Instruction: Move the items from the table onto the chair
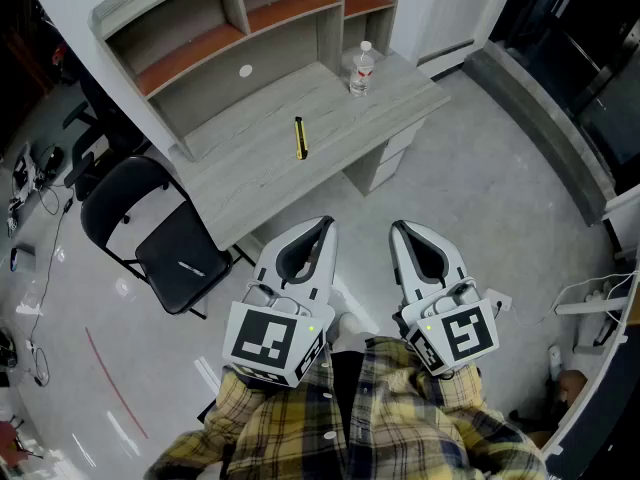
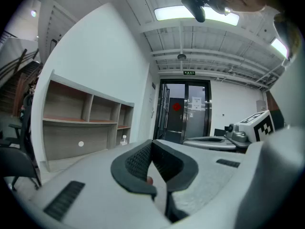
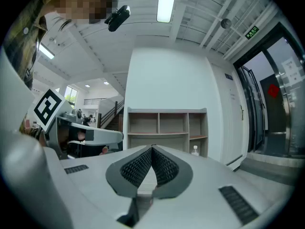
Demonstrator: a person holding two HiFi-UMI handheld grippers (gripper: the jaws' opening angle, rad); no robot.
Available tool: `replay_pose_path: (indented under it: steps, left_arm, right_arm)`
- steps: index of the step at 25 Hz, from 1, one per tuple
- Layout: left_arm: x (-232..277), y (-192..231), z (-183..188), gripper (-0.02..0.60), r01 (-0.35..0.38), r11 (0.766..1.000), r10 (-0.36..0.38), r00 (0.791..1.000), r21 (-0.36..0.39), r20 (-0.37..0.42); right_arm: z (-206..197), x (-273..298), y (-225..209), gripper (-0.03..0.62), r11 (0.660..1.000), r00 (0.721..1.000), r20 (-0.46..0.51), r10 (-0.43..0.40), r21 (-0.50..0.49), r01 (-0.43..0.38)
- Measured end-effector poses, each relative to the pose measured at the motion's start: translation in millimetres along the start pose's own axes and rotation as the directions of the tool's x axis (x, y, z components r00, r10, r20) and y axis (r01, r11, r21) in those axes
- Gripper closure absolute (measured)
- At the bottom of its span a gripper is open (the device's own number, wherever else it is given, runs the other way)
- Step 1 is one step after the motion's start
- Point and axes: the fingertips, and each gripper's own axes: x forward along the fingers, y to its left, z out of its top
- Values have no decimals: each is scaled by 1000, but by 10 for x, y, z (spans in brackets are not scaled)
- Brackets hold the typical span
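At the left of the head view stands the black folding chair (image 1: 165,238), its seat bare, just beside the left end of the grey table (image 1: 240,183). Your left gripper (image 1: 323,226) hangs low in the frame, well short of the table, jaws pressed together with nothing between them. Both items lie on the tabletop, well apart from the chair. The first, near the middle, is a slim yellow-and-black tool (image 1: 299,138) lying flat; whether it is a cutter or a marker is too small to tell. It looks stiff and light, so I judge that a pinch across its narrow width near the middle will carry it without tipping. You will have to bring the jaws down close to the wood, because it sits so low. Further right, near the far corner by the shelf unit (image 1: 200,28), a clear water bottle (image 1: 361,70) stands upright with its cap on. It probably weighs more than the tool, and its wall looks smooth, round and thin enough to give. Take it around the body at about label height rather than by the cap, firmly but without crushing it, and keep it upright. Your right gripper (image 1: 398,230), low and right of centre, is likewise closed tight and empty, so both must open before either reach.
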Motion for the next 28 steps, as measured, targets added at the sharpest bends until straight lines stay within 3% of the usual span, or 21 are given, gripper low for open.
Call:
replay_pose_path:
  steps: [10, 20, 28]
  left_arm:
    - [90, -107, -65, 577, -24, 1000, 24, 1000, 1, -20]
    - [284, -242, -108, 577, -95, 995, 95, 995, -5, -8]
    - [516, -98, -191, 578, -136, 991, 136, 990, -2, -36]
  right_arm:
    - [-57, -113, -149, 577, 1000, 1000, 1, 13, 27, -13]
    - [-143, -309, -456, 577, 997, 998, 9, 55, 53, -55]
    - [-343, -251, -674, 577, 993, 998, -12, 66, 97, -65]
